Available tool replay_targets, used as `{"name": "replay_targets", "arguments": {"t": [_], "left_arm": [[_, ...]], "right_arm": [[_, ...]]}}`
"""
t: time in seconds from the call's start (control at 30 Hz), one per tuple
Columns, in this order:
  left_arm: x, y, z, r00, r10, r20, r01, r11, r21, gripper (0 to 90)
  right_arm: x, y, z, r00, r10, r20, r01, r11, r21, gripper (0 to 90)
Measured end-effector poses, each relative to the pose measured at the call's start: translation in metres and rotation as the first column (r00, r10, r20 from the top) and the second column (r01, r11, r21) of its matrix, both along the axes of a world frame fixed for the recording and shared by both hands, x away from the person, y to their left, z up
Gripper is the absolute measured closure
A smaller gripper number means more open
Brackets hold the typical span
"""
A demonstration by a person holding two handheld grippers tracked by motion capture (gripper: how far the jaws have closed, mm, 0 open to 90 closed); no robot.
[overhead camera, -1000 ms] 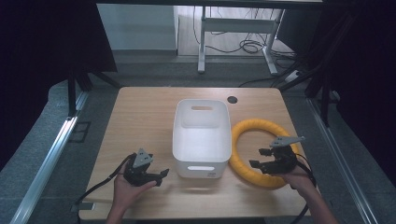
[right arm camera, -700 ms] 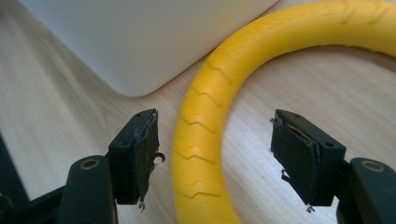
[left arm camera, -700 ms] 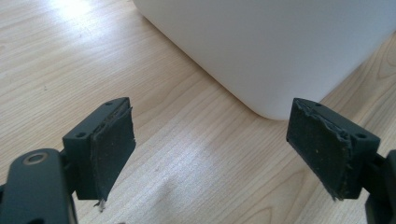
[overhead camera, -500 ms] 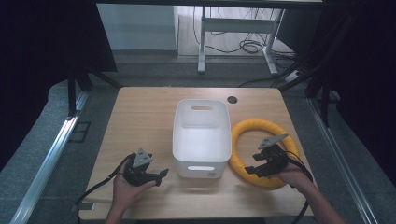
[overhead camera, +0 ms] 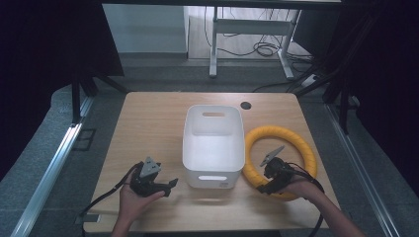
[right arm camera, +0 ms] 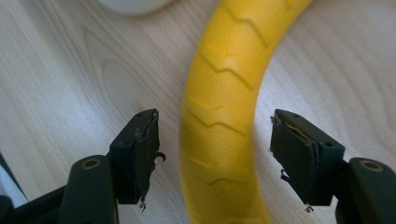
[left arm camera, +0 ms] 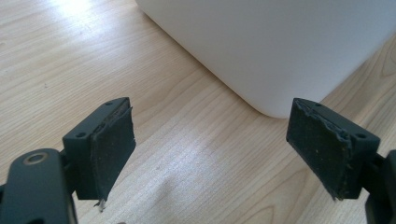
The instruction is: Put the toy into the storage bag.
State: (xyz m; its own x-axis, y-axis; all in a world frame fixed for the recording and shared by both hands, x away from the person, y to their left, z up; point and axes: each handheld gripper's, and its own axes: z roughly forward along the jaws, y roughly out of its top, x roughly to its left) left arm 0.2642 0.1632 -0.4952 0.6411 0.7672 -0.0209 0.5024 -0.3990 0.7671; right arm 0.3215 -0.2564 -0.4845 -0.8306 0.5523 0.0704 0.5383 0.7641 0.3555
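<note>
Pale wood makes up the surface (overhead camera: 148, 128), which stands on a grey floor with dark curtains at either side and a metal frame with loose cables behind it at 12 o'clock. At the middle of the surface sits a white bin (overhead camera: 213, 143), open at the top, with a slot handle in its near wall and another in its far wall. Just beside the bin, at its 3 o'clock, a yellow ring (overhead camera: 296, 143) lies flat on the wood, its ridged skin marked with zigzag grooves. The right gripper (overhead camera: 271, 185) hangs over the near arc of the ring, at about 7 o'clock on the ring's circle, held in the person's right hand. In the right gripper view the ring (right arm camera: 224, 116) runs up between the two black jaws, which stand spread on either side of it with a gap of bare wood showing on each side, so the pads do not press on it; the jaws have just been narrowing a little around the ring. The left gripper (overhead camera: 168, 186) rests low in the person's left hand at about 8 o'clock from the bin, pointing toward it. In the left gripper view its jaws are spread wide with only wood between them, and the rounded corner of the bin (left arm camera: 280, 51) rises just beyond them.
</note>
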Motion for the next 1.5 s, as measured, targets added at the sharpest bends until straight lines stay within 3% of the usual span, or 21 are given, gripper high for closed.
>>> {"name": "replay_targets", "arguments": {"t": [0.23, 0.37, 0.63, 0.87, 1.0, 1.2, 1.37, 1.4, 1.43, 1.5], "left_arm": [[0.000, 0.000, -0.001, 1.0000, -0.001, -0.001, 0.001, 1.0000, 0.000, 15.5], [0.000, 0.000, 0.000, 1.0000, -0.001, 0.001, 0.001, 1.0000, 0.002, 15.4], [0.000, 0.000, 0.000, 1.0000, 0.000, 0.000, 0.000, 1.0000, 0.001, 15.5], [0.000, 0.000, 0.000, 1.0000, -0.001, 0.002, 0.001, 1.0000, 0.001, 15.4], [0.000, 0.000, 0.000, 1.0000, 0.000, 0.006, 0.000, 1.0000, 0.002, 15.5], [0.001, -0.001, -0.001, 1.0000, 0.002, 0.001, -0.002, 1.0000, 0.003, 15.4], [0.000, -0.001, 0.000, 1.0000, 0.001, 0.003, -0.001, 1.0000, 0.002, 15.5], [0.000, -0.001, 0.000, 1.0000, 0.001, 0.003, -0.001, 1.0000, 0.002, 15.5], [0.000, -0.001, 0.000, 1.0000, 0.002, 0.004, -0.002, 1.0000, 0.003, 15.5], [0.001, -0.001, 0.000, 1.0000, 0.002, 0.004, -0.002, 1.0000, 0.003, 15.5]], "right_arm": [[0.004, 0.010, -0.006, 0.9987, 0.032, -0.041, -0.036, 0.994, -0.104, 34.6], [0.006, 0.016, -0.008, 0.9970, 0.046, -0.063, -0.054, 0.989, -0.135, 35.9], [0.012, 0.022, -0.015, 0.9956, 0.045, -0.083, -0.060, 0.980, -0.190, 42.4], [0.015, 0.024, -0.014, 0.9941, 0.032, -0.104, -0.050, 0.983, -0.179, 49.8], [0.018, 0.018, -0.014, 0.9904, 0.029, -0.135, -0.048, 0.990, -0.134, 50.3], [0.020, 0.002, 0.000, 0.9890, 0.022, -0.146, -0.022, 1.000, 0.000, 50.5], [0.024, -0.012, 0.014, 0.9895, 0.016, -0.144, -0.002, 0.995, 0.101, 50.6], [0.024, -0.012, 0.014, 0.9895, 0.016, -0.144, -0.002, 0.995, 0.101, 50.6], [0.025, -0.016, 0.020, 0.9903, 0.012, -0.139, 0.008, 0.990, 0.139, 50.6], [0.026, -0.019, 0.023, 0.9908, 0.005, -0.135, 0.016, 0.987, 0.160, 50.6]]}}
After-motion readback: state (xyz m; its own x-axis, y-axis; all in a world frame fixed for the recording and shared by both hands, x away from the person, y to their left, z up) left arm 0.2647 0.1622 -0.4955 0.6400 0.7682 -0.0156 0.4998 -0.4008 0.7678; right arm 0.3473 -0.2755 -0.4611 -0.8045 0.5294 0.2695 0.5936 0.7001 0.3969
